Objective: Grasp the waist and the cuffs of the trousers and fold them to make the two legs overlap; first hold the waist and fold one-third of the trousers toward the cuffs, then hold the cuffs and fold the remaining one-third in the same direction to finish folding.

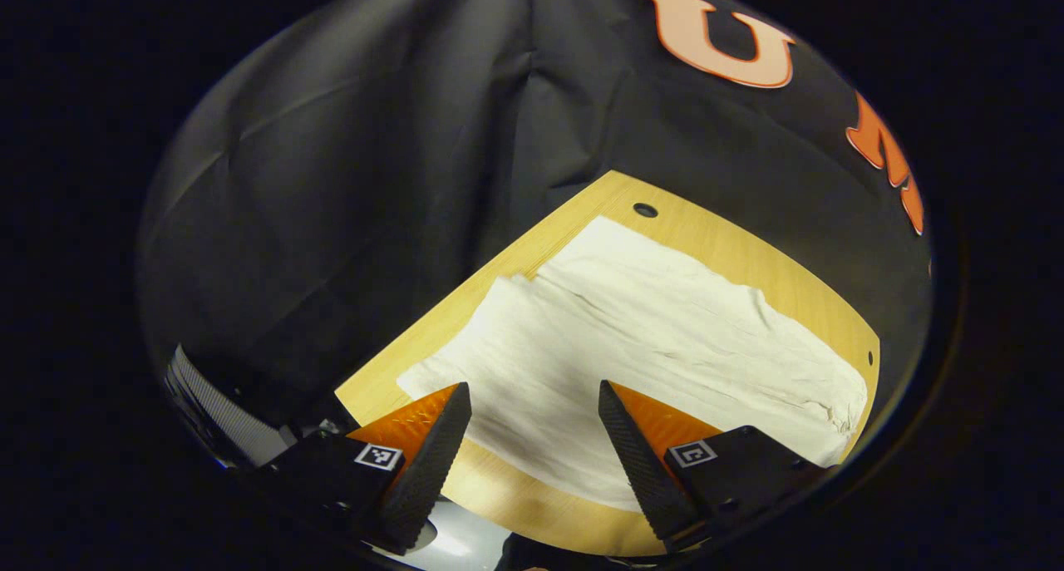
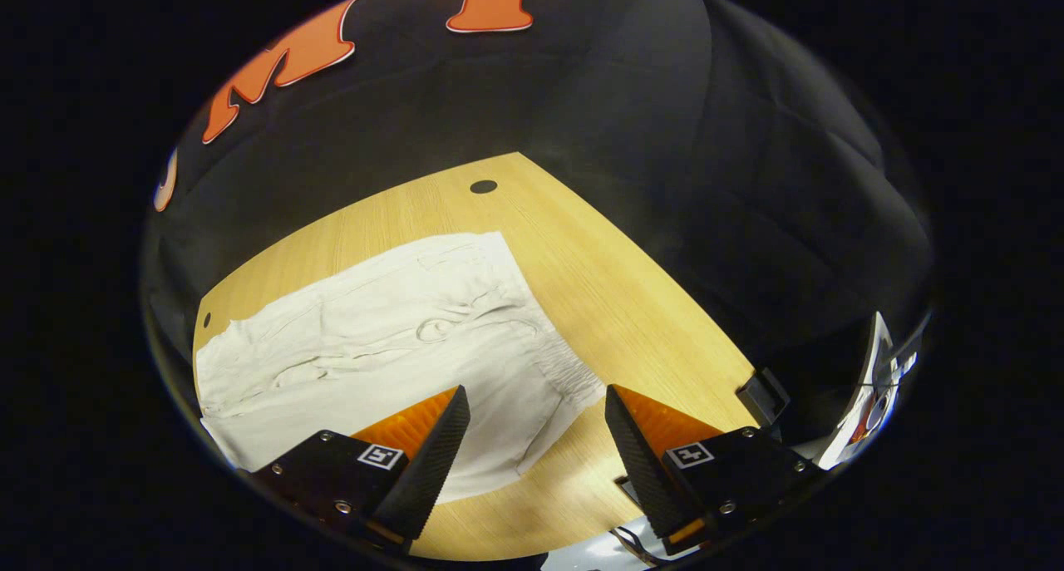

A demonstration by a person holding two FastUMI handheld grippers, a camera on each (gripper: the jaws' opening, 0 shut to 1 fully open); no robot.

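Cream-white trousers [image 1: 632, 347] lie spread flat on a light wooden table [image 1: 740, 251]. In the left gripper view my left gripper [image 1: 532, 401] hovers open above the cuff end, nothing between its fingers. In the right gripper view the same trousers [image 2: 391, 347] show their elastic waist [image 2: 573, 376] at the right, with a drawstring loop [image 2: 432, 330] on the fabric. My right gripper [image 2: 536, 405] stands open just above the waist's near corner, holding nothing.
The table [image 2: 632, 305] has round holes near its far corners [image 2: 483, 186] [image 1: 645, 210]. Black cloth walls rise behind it. A small dark block [image 2: 762, 395] sits at the table's right edge, with equipment beyond. Bare wood lies right of the waist.
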